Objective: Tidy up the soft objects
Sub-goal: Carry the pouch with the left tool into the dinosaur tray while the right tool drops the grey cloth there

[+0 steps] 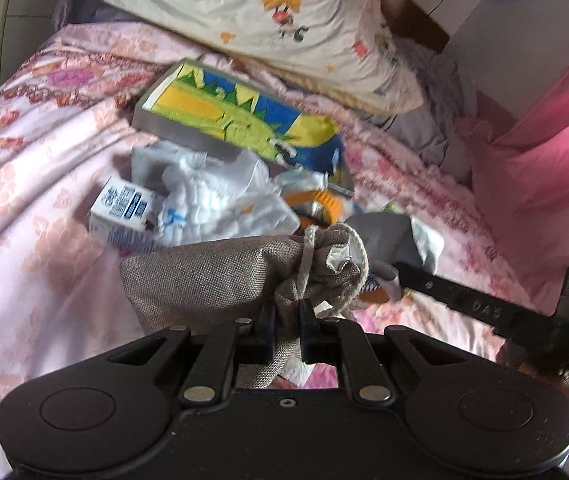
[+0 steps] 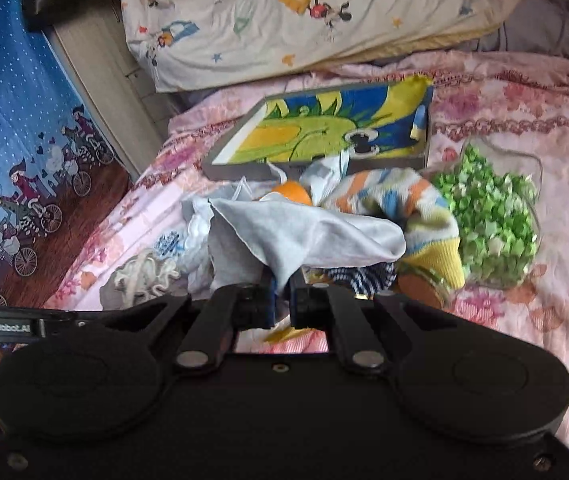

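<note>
A bed (image 1: 44, 240) covered in a pink floral satin sheet fills both views. Nearest, the left gripper (image 1: 287, 320) pinches the gathered neck of a coarse grey drawstring pouch (image 1: 212, 280), tied with white cord and lifted above the sheet. The right gripper (image 2: 282, 292) has its fingers pressed together on a corner of a limp pale-blue cloth (image 2: 304, 236). Beyond lies a heap: a striped knit sock (image 2: 424, 216), crumpled white fabric (image 1: 212, 196), a small carton (image 1: 124, 208), and a bag of green paper stars (image 2: 492, 216) on the right. Farther off sit a flat box (image 2: 324, 132) with a bright towel and a cartoon-print pillow (image 2: 284, 12). On the left are wood floor (image 2: 64, 216) and a blue curtain (image 2: 4, 100).
</note>
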`<state>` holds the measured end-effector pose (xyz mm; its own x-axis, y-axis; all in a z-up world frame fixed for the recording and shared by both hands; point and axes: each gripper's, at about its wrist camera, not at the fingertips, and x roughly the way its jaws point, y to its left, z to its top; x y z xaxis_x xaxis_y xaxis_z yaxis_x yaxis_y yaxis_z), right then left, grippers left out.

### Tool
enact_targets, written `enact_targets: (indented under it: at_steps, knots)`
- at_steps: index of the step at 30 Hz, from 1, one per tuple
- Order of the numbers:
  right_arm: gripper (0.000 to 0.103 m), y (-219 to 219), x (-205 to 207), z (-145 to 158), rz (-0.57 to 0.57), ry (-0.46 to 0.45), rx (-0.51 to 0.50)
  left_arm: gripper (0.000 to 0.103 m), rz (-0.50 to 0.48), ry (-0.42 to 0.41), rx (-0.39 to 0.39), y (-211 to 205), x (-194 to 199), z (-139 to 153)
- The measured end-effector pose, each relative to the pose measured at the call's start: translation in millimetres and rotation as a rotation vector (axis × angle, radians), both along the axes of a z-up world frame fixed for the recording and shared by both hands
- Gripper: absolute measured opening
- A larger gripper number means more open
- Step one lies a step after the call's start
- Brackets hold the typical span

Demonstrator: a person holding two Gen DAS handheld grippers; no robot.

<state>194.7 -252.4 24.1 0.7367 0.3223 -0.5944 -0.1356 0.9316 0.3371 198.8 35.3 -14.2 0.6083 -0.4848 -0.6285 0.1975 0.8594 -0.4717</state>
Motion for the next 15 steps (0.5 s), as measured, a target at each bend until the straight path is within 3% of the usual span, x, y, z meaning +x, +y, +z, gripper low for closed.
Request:
enact_targets:
  at_steps: [5, 10, 15]
  knots:
    - [0.002, 2, -3, 4, -0.004, -0.038, -0.034, 0.011, 0.029, -0.124, 0.043, -4, -4, 14]
    - [0.002, 5, -1, 14, -0.010, -0.103, -0.067, 0.011, 0.041, -0.131, 0.051, -9, 13, 30]
    - [0.002, 4, 16, 40, -0.013, -0.145, -0.091, 0.011, 0.059, -0.178, 0.045, -25, 60, 44]
